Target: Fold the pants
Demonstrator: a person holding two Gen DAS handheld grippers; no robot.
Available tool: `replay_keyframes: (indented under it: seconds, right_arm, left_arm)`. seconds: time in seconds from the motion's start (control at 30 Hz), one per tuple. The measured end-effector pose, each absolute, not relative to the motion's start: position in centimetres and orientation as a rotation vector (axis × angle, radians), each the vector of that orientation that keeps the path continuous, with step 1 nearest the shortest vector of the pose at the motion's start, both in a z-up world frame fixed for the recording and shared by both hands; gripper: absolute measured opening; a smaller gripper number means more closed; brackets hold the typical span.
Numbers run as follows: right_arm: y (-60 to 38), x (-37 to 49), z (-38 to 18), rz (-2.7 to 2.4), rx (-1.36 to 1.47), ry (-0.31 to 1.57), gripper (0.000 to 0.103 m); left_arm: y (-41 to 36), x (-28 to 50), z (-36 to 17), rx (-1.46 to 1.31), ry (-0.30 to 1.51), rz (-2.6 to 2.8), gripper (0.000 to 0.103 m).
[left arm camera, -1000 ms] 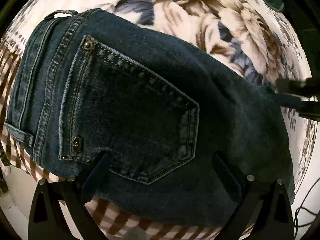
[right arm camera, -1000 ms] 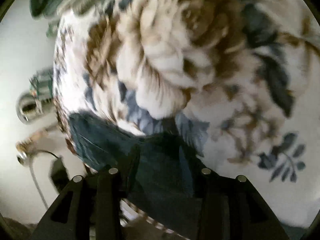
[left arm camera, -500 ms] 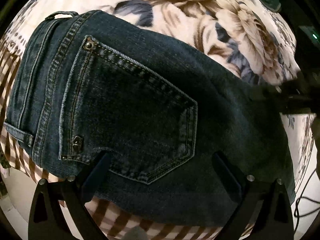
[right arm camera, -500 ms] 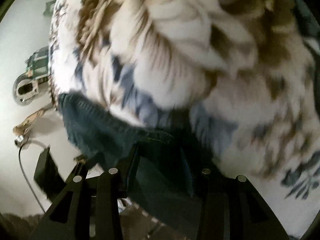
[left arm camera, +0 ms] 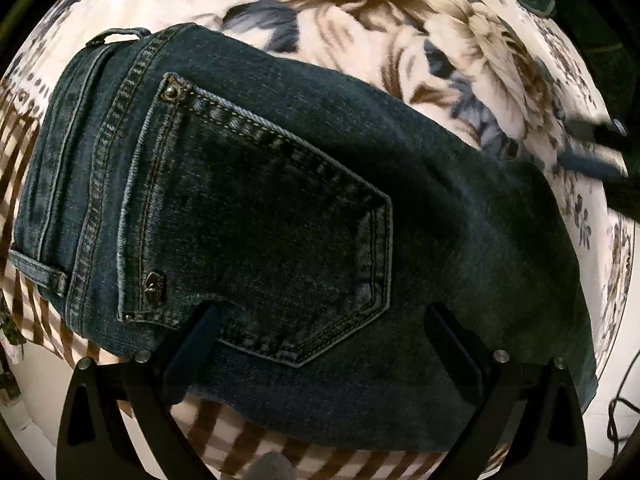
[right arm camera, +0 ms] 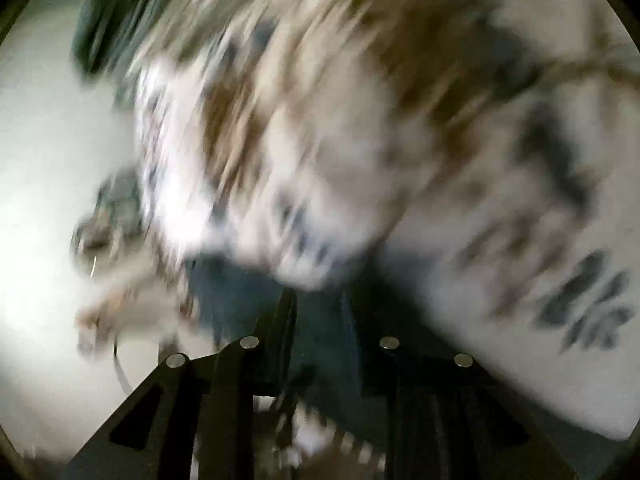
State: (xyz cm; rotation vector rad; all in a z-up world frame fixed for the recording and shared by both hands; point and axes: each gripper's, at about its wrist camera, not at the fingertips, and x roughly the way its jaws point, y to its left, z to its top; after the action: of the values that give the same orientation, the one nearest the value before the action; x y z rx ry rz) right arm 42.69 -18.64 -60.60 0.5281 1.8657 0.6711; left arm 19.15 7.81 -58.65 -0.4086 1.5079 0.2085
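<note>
Nowhere legible writing on folded jeans (left arm camera: 280, 208).

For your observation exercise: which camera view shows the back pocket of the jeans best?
The left wrist view: the back pocket lies sharp and whole on the jeans, stitching and rivets clear. The right wrist view is motion-blurred, showing only dark denim between the right gripper's fingers, no pocket.

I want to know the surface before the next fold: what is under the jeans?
Under the jeans lies a floral blanket, with a brown-and-white checked cloth showing at the near edge. What lies beneath the denim's middle is covered.
</note>
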Motion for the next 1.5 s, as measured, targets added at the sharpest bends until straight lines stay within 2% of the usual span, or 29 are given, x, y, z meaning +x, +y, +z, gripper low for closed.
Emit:
replay_keyframes:
  seconds: [0.07,0.13,0.23,0.33,0.4,0.47,0.5,0.53,0.63,0.73,0.93,1.07,1.17,1.23,1.3,1.33,1.37,1.4,1.5]
  right_arm:
    - [-16.8,40.8,-61.8,0.71,0.405,1.942,0.03]
    - [-16.4,40.3,-63.3,0.597,0.274,1.916,0.026]
    - [-19.1,41.2,-64.9,0.468,0.499,1.843,0.025]
    - [-21.5,40.4,-62.1,0.39,0.52,1.623,0.023]
    - [-24.4,39.5,-59.7,0.309,0.538,1.499,0.026]
    - [-27.4,38.0,-58.6,0.296,0.669,1.471,0.026]
    - [-29.1,37.0,-58.1,0.3,0.746,1.453,0.033]
    - [-30.4,35.1,-57.4,0.284,0.793,1.423,0.044]
    - [-36.5,28.8,-55.0,0.127,0.81,1.316,0.06]
    - [-44.2,20.1,-53.9,-0.108,0.885,1.233,0.06]
    - [-60.9,2.1,-55.3,-0.604,1.193,1.01,0.061]
    - [-68.2,-3.4,-57.3,-0.716,1.339,0.844,0.06]
    - [-71.3,-4.8,-57.5,-0.774,1.344,0.739,0.05]
    - [-73.0,-4.7,-56.9,-0.791,1.316,0.716,0.049]
    - [-74.5,-4.1,-57.0,-0.8,1.285,0.773,0.049]
    - [-74.8,-3.5,-57.4,-0.8,1.268,0.823,0.045]
    - [-75.0,-2.9,-57.8,-0.8,1.246,0.858,0.035]
    - [-74.9,-2.1,-58.0,-0.811,1.176,0.913,0.014]
    - [-73.9,-1.2,-56.5,-0.845,1.002,0.959,0.008]
  left_arm:
    - [7.7,19.1,-58.6,-0.406,1.505,0.206,0.103]
    - [7.4,19.0,-58.3,-0.402,1.502,0.2,0.103]
    - [6.9,19.0,-57.7,-0.393,1.489,0.177,0.103]
    - [6.5,18.7,-56.8,-0.384,1.487,0.166,0.103]
    - [6.1,18.4,-56.1,-0.363,1.489,0.171,0.103]
    - [5.5,17.9,-55.0,-0.344,1.478,0.181,0.103]
    - [5.1,17.8,-54.6,-0.337,1.475,0.182,0.103]
    - [4.5,17.6,-54.0,-0.329,1.472,0.18,0.103]
    - [1.4,17.2,-52.5,-0.298,1.463,0.143,0.103]
    - [-3.5,17.0,-51.7,-0.249,1.462,0.071,0.103]
    - [-12.7,18.7,-53.3,-0.177,1.506,-0.091,0.103]
    - [-16.7,20.2,-55.4,-0.097,1.525,-0.099,0.103]
    - [-18.1,20.8,-57.2,-0.056,1.563,-0.069,0.103]
    - [-18.4,21.2,-58.2,-0.046,1.585,-0.049,0.103]
    - [-18.6,21.4,-58.6,-0.032,1.588,-0.041,0.103]
    - [-18.8,21.5,-58.7,-0.023,1.59,-0.037,0.103]
    - [-19.1,21.7,-58.7,-0.013,1.589,-0.032,0.103]
    - [-19.6,21.8,-58.8,-0.003,1.589,-0.028,0.103]
    - [-20.3,22.2,-59.0,0.01,1.596,-0.023,0.103]
